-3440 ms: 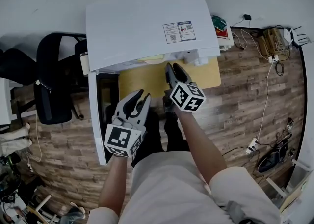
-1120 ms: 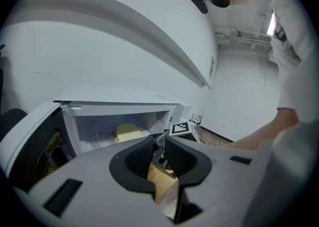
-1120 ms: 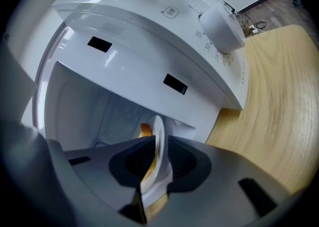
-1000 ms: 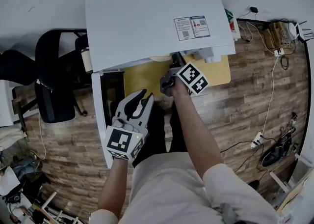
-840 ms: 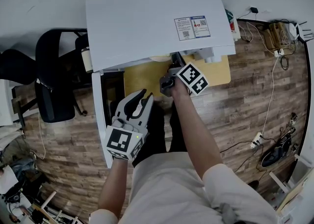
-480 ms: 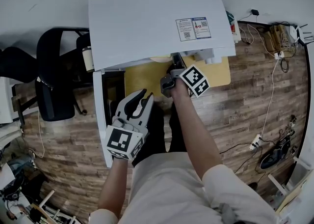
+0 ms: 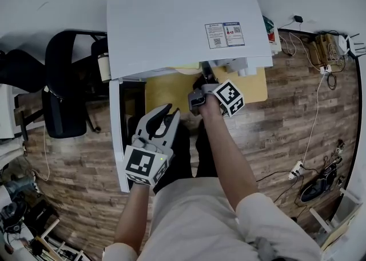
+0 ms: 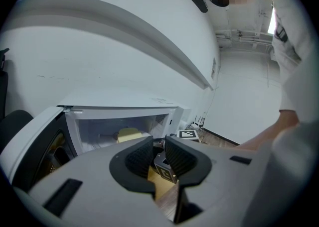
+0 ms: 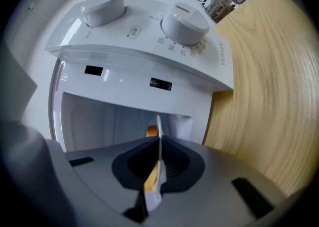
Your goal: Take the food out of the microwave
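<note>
The white microwave stands on a wooden table with its door swung open to the left. My right gripper reaches into the cavity. In the right gripper view its jaws have just been closing and are now shut on the thin white rim of a plate, seen edge-on, with orange-yellow food behind it. The food also shows as a yellow lump inside the cavity in the left gripper view. My left gripper hangs in front of the door, slightly open and empty.
The microwave's control panel with two knobs sits right beside the cavity opening. A black office chair stands left of the table. Cables and a power strip lie on the wood floor at right.
The right gripper went from in front of the microwave into the cavity, and its marker cube has rolled a little in the last second. The left gripper stayed where it was.
</note>
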The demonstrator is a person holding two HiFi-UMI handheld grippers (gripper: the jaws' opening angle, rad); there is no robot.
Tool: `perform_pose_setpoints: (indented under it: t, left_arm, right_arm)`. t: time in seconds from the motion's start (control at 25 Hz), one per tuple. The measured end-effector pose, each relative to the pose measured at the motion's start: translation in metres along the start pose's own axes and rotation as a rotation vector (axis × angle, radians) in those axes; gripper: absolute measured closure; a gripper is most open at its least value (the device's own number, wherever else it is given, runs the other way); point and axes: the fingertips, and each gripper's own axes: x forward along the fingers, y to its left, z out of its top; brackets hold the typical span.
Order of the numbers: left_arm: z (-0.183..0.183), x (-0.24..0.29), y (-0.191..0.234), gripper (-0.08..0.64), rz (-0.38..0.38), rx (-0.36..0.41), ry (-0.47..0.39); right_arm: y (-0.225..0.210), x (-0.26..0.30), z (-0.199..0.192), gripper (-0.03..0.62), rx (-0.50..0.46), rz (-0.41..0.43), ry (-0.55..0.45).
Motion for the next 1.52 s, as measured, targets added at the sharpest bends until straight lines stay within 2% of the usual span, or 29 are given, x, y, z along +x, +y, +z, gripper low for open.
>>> perform_pose_setpoints:
  t: [0.48,1.04,1.52]
  left_arm:
    - [0.002,-0.007,-0.019,0.489,0.065,-0.013,-0.033]
    - [-0.004,-0.025,-0.061,0.489,0.163,-0.045,-0.086]
    - [-0.018,-0.035,-0.067,0.489,0.166,-0.059,-0.070]
  right_arm:
    - [0.008,-0.019,0.003,0.583,0.034,0.057,0.057]
    - [0.035,-0.060,0.006,0.583,0.048,0.118,0.159]
    - [0.043,-0.091,-0.002,0.583,0.077,0.131,0.203]
